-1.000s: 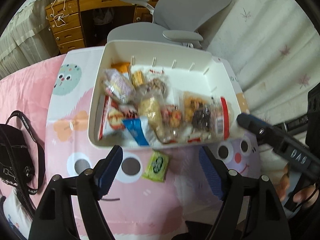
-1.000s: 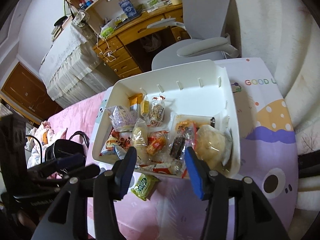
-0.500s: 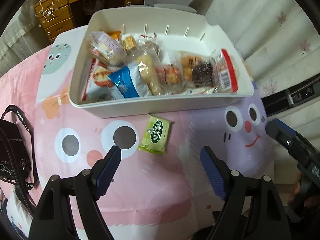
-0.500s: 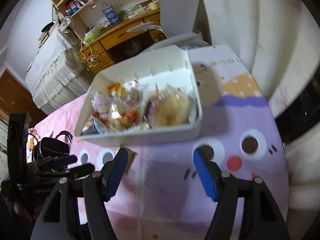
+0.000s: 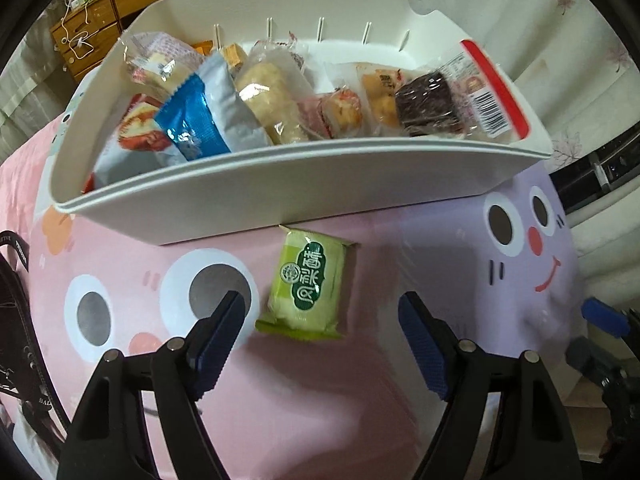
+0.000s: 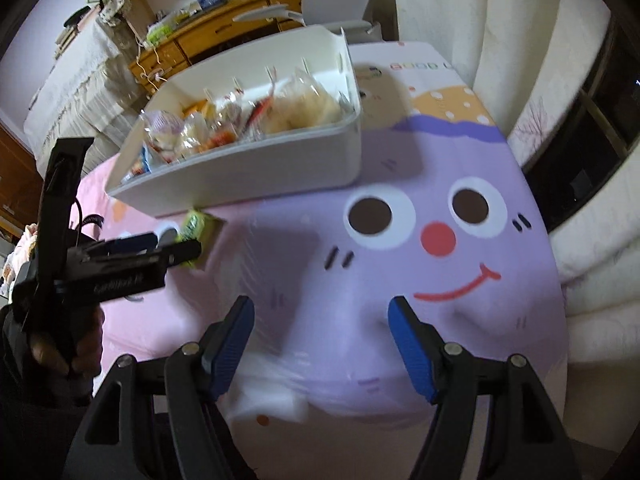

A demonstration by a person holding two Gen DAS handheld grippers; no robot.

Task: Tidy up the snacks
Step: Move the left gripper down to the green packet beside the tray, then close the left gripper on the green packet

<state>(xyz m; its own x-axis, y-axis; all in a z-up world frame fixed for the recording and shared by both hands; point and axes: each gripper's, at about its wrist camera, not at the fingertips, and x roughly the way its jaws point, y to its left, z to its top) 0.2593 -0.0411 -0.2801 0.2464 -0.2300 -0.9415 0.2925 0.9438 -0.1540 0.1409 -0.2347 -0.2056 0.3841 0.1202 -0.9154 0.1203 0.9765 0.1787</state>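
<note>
Green snack packet: flat, sealed, dark green emblem printed on the face; laid on the cartoon-face cloth just before the near wall of the white bin; bin crowded with wrapped cakes and a blue-and-white pouch; left gripper closing, packet between the blue pads, untouched; right gripper held wide, nothing between, above the purple face.

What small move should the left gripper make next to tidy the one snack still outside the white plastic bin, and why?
Probably ease the left gripper down over the green foil-wrapped snack packet. The packet lies flat on the pink cartoon cloth, just in front of the white plastic bin, between the gripper's closing jaws, with neither pad touching it. The right gripper holds nothing over the purple part.
</note>
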